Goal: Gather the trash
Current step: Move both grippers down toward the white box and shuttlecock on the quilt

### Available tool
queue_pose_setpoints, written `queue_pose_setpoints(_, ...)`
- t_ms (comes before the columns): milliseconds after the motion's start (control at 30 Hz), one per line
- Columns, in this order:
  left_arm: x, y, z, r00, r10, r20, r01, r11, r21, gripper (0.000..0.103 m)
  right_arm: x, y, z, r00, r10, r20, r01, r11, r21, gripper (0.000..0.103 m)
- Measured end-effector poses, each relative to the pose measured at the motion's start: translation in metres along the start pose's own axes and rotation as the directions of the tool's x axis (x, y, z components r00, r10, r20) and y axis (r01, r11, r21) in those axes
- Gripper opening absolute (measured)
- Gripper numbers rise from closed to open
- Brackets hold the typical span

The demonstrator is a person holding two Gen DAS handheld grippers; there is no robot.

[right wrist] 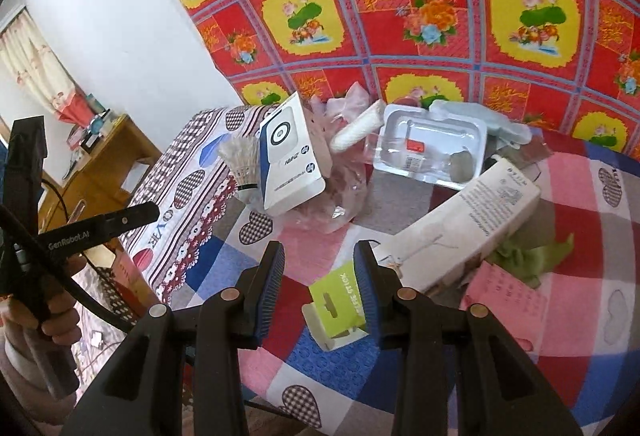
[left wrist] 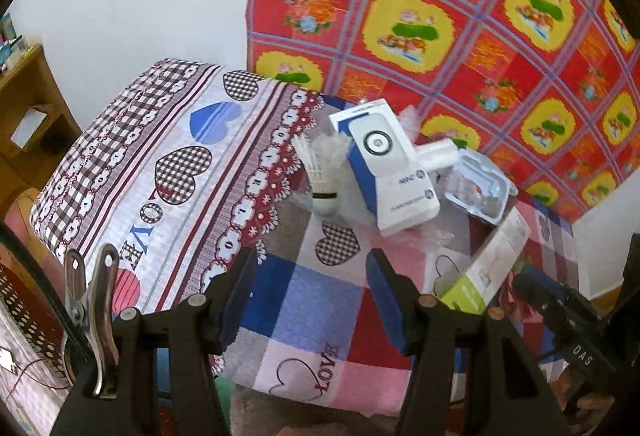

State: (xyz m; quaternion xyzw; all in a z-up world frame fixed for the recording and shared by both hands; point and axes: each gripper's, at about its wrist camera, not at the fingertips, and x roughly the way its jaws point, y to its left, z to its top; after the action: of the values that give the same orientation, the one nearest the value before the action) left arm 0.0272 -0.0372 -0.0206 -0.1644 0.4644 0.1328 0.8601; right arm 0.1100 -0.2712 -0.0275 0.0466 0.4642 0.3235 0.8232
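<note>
Patchwork bedding (right wrist: 560, 296) in pink, blue and red squares with heart motifs carries the trash, backed by a red floral cloth (right wrist: 400, 16) hung behind it.

Right gripper (right wrist: 320, 276): jaws apart, nothing clamped. The green flap end of the long white carton (right wrist: 472, 220) lies just beside the right-hand pad; contact cannot be confirmed. Crumpled green paper (right wrist: 528, 256) and a pink slip (right wrist: 508, 292) lie past the carton.

Left gripper (left wrist: 312, 296): jaws apart, empty, over bare bedding near its front edge. The same carton (left wrist: 492, 264) lies beside its right-hand finger, apart from it.

Further back, toward the cloth: a white-and-blue box (right wrist: 288, 164), a shuttlecock (right wrist: 240, 160) against it, a clear plastic tray (right wrist: 432, 148), a white roll (right wrist: 360, 128) and crumpled clear wrap (right wrist: 344, 196).
</note>
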Motion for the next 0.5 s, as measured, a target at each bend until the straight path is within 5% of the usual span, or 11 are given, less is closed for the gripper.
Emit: queue_pose_setpoints(500,0.04,0.031,0.034,0.999,-0.046,-0.025,0.047,0.998,0.04,0.06,0.037,0.013,0.02,0.998,-0.048,-0.041,0.052,0.995,0.088,0.037)
